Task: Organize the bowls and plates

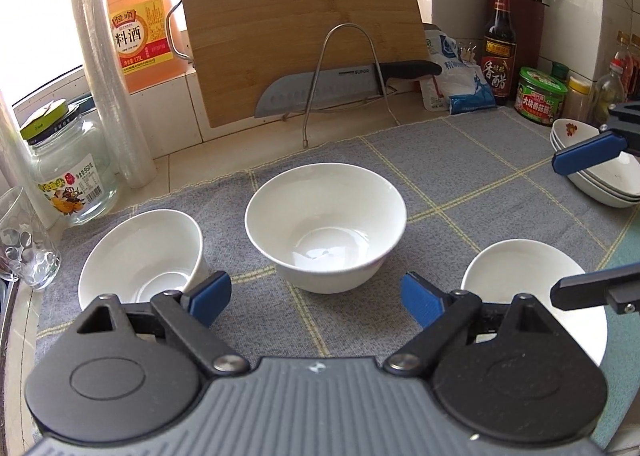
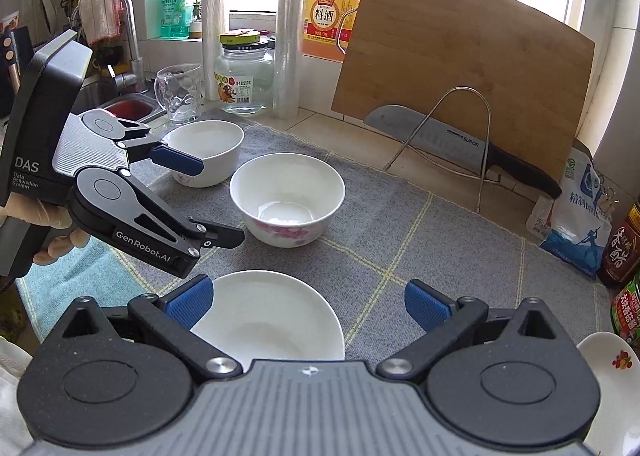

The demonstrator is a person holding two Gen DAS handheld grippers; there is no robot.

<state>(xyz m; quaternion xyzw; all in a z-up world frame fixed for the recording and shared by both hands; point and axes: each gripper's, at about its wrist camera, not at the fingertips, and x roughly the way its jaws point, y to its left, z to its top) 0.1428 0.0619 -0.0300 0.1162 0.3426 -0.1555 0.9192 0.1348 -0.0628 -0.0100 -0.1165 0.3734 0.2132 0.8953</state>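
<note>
left tongs [image 1: 316, 298] wide open and empty before a deep white ceramic bowl [image 1: 326, 232], right tongs [image 2: 310, 306] wide open, empty, over a shallow white plate [image 2: 268, 320] on the grey checked cloth [image 2: 400, 224]

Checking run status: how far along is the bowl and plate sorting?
Done: a plate stack sits at the mat's right edge. In hand: nothing; the left claw and right claw are both open. Left: two bowls and a shallow plate stand apart.
</note>
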